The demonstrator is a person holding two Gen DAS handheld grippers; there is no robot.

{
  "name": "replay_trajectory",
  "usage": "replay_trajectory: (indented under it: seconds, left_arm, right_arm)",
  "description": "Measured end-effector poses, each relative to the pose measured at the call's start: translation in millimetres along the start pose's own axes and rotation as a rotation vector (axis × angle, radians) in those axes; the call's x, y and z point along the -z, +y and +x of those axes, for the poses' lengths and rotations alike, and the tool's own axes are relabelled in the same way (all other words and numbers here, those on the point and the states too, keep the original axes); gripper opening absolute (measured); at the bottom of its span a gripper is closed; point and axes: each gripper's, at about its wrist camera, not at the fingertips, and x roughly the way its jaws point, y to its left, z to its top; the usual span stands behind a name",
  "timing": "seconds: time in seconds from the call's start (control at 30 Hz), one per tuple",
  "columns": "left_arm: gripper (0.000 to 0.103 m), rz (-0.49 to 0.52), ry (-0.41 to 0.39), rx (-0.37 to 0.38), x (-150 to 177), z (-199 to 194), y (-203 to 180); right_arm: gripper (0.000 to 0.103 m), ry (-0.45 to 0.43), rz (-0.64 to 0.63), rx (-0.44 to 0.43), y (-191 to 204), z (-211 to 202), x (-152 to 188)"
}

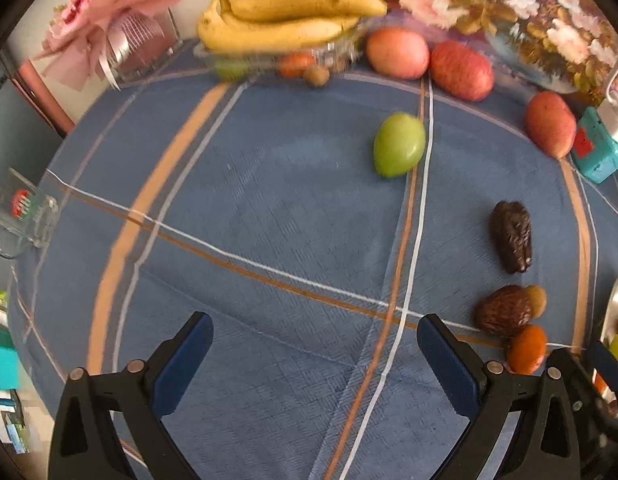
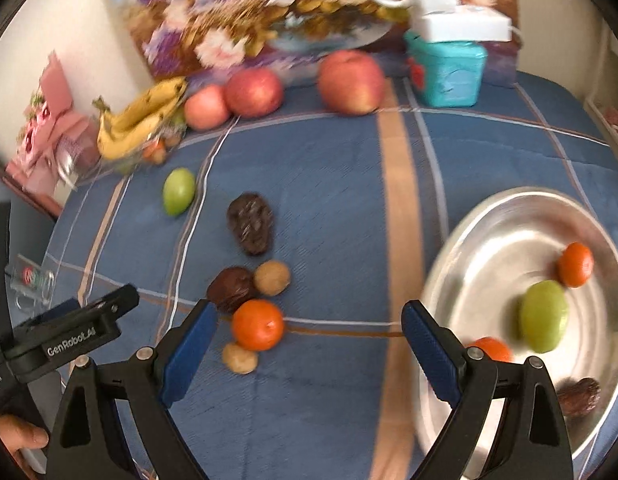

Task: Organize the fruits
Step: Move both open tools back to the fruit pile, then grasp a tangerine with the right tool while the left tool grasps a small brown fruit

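Black left tongs (image 2: 69,344) body, white print: "GenRobot.AI"
Smaller white print below it, at the picture's edge: too cut off to read
Clear glass mug (image 2: 31,284) red-green emblem: illegible

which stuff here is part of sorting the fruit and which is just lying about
Job: metal bowl, loose orange, green fruit, apples, bananas.
Lying about: teal box, glass mug, flower painting, pink bouquet.
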Motion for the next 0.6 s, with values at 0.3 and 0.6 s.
replay_trajectory:
  seconds: [0.3, 0.6]
  left_arm:
    - [0.103, -0.056, 0.04, 0.049, -6, 17, 13]
    - [0.103, -0.068, 0.04, 0.074, -11, 17, 11]
  right_arm:
    - [0.072, 0.07, -0.036, 0.02, 23, 31, 8]
    - [0.046, 0.096, -0.027, -0.015, 30, 43, 11]
